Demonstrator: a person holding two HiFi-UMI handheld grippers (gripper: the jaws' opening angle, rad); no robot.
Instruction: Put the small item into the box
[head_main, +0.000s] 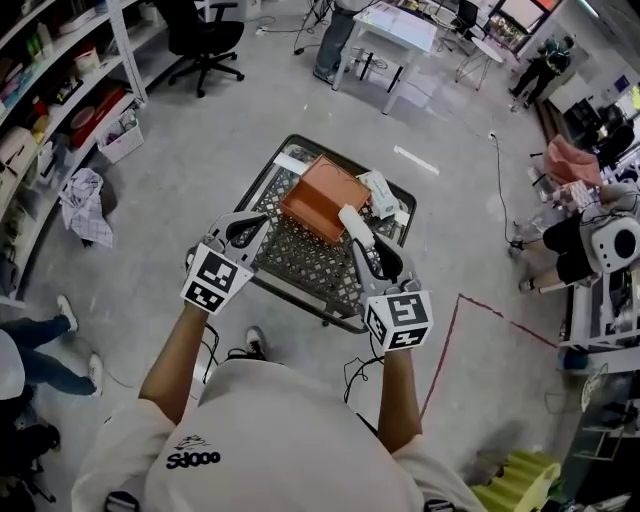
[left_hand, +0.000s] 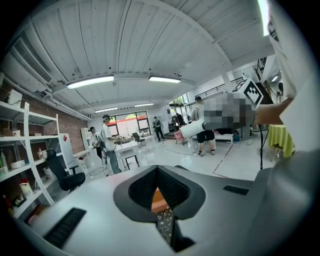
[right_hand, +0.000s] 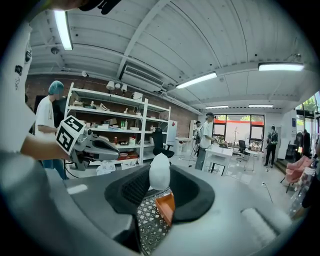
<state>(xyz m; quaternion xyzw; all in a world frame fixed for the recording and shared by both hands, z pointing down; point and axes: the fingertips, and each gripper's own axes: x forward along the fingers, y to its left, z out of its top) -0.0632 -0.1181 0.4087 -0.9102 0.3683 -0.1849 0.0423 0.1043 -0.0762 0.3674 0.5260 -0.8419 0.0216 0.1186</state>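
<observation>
Fingers (right_hand: 192, 195) around small item (right_hand: 160, 171) above box (right_hand: 166, 207)

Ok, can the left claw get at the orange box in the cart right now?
Probably yes: the empty left claw hovers close beside the orange box in the cart, and nothing stands between them.

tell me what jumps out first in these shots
A white tube-shaped item stands out first, clamped between the fingers of the right gripper above a black mesh basket. An orange-brown box lies in the far part of that basket. The left gripper hangs empty over the basket's near left side.
</observation>
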